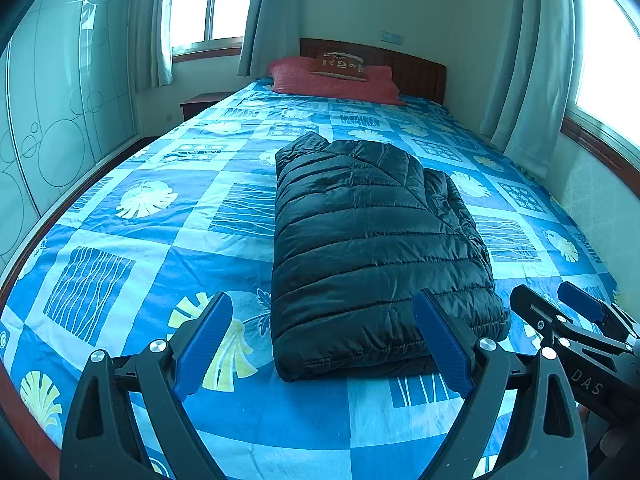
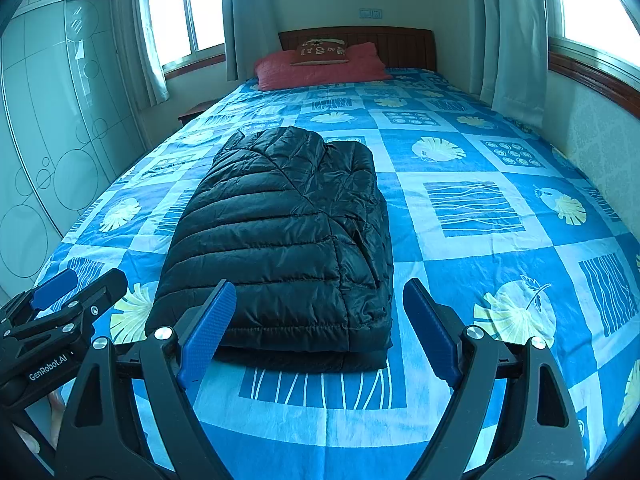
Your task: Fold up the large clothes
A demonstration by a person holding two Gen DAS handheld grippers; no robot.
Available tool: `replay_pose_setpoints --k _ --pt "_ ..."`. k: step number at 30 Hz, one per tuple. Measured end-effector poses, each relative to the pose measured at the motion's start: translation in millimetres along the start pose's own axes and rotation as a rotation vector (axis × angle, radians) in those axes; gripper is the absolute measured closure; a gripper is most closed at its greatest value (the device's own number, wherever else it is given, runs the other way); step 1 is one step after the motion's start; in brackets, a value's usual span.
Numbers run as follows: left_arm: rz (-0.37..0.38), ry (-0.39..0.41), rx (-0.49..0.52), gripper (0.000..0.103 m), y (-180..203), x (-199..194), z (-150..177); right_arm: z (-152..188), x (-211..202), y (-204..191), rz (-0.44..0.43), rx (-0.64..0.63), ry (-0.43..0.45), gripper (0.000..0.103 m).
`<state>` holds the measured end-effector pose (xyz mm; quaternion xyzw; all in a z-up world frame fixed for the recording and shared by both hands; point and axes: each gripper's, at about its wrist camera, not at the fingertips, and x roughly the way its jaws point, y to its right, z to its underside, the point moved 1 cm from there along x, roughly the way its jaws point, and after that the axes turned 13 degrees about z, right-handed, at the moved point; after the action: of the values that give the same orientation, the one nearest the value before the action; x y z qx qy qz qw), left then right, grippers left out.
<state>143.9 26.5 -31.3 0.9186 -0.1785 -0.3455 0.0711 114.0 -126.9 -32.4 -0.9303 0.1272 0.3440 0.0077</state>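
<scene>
A black quilted puffer jacket (image 1: 372, 248) lies folded into a compact rectangle on the blue patterned bedspread (image 1: 132, 240); it also shows in the right wrist view (image 2: 288, 240). My left gripper (image 1: 324, 340) is open and empty, hovering just short of the jacket's near edge. My right gripper (image 2: 320, 328) is open and empty, also at the near edge. The right gripper shows at the right of the left wrist view (image 1: 560, 308). The left gripper shows at the left of the right wrist view (image 2: 80, 288).
The bed has a wooden headboard (image 2: 400, 46), a red pillow (image 2: 320, 70) and a small brown cushion (image 2: 320, 54). A glass wardrobe (image 1: 52, 112) stands left. Curtained windows (image 1: 208, 0) are behind and to the right. A nightstand (image 1: 200, 102) stands left of the bed.
</scene>
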Motion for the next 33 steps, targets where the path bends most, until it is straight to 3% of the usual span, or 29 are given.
replay_pose_setpoints --k 19,33 --pt "-0.029 0.027 0.022 0.012 5.0 -5.0 0.6 0.0 -0.6 -0.5 0.001 0.0 0.001 0.018" --pt "0.003 0.038 0.019 0.012 4.0 -8.6 -1.9 1.4 -2.3 -3.6 0.0 -0.002 -0.001 0.018"
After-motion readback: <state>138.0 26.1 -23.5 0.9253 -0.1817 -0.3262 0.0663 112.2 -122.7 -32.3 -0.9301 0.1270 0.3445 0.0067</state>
